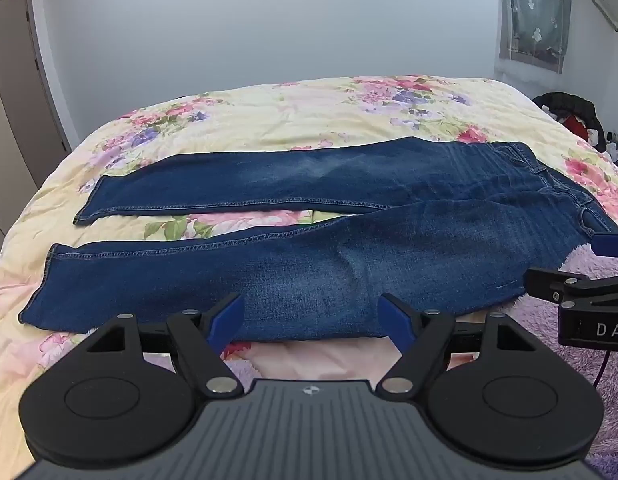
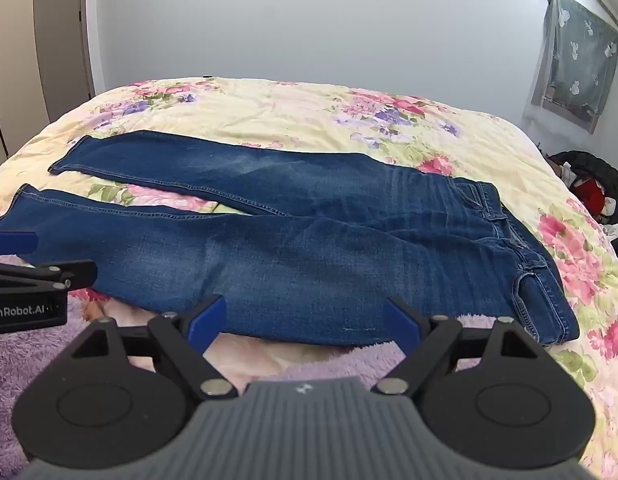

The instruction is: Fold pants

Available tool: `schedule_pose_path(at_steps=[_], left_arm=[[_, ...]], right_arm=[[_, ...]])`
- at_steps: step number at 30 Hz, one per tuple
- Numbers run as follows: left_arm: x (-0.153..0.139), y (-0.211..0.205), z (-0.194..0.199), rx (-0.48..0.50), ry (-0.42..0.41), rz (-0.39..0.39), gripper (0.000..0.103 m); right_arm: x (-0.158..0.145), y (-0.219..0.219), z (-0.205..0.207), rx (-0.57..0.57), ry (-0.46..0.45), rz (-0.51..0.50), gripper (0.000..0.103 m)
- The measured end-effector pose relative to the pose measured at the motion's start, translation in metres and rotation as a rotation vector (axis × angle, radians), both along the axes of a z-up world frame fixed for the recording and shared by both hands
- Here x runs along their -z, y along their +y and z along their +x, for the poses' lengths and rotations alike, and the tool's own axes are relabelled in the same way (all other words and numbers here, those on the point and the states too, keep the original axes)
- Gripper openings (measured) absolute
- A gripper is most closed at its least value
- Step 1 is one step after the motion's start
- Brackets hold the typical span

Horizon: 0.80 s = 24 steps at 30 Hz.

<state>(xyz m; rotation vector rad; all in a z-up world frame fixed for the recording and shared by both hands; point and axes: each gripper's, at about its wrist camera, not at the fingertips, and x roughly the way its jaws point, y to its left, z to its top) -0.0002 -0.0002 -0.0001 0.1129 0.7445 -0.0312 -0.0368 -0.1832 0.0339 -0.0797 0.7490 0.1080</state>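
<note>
Denim jeans (image 1: 309, 232) flat on floral bed (image 1: 289, 112), long axis 9-to-3: hems at 9, waistband at 3, legs split in narrow V. Near leg edge just past both tongs, toward 12. Left tongs (image 1: 311, 320) nearer knee-to-hem stretch; right tongs (image 2: 305, 322) nearer hip. Both spread wide, gripping nothing, no contact with cloth visible.

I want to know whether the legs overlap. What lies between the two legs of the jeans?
Only a bare wedge of the floral bedspread lies between the jeans legs, in both wrist views.
</note>
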Motion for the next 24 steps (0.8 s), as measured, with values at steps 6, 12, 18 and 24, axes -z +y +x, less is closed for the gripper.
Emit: schedule_pose_path(at_steps=[6, 12, 18, 24], left_arm=[[-0.0004, 0.0, -0.0003, -0.002, 0.006, 0.002, 0.089], [0.0, -0.0001, 0.0006, 0.003, 0.007, -0.001, 0.089], [0.001, 0.0026, -0.0038, 0.002, 0.006, -0.005, 0.089], [0.0006, 0.0034, -0.0037, 0.003, 0.005, -0.009, 0.089]], right_arm=[[-0.0006, 0.0006, -0.0004, -0.001, 0.005, -0.004, 0.082], [-0.0011, 0.001, -0.0008, 0.0, 0.005, -0.003, 0.082], [-0.0011, 0.0016, -0.0012, -0.002, 0.001, -0.001, 0.082], [-0.0022, 0.0041, 0.0003, -0.002, 0.004, -0.001, 0.082]])
